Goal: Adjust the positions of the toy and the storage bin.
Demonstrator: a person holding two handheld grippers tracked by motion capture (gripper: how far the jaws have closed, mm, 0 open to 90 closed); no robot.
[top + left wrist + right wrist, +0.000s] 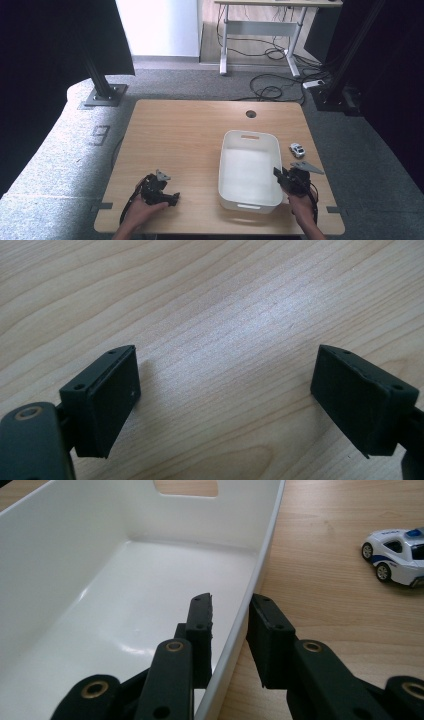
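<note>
A white plastic bin sits empty on the right half of the wooden table. My right gripper straddles its right wall near the front corner. In the right gripper view, one jaw is inside the bin and the other outside, and the right gripper is shut on the wall. A small white toy car with blue markings stands on the table just right of the bin, ahead of that gripper. My left gripper rests low at the front left, open over bare wood.
A round cable hole lies in the table behind the bin. Grey carpet surrounds the table, with black frame posts at the back corners and a desk with cables beyond.
</note>
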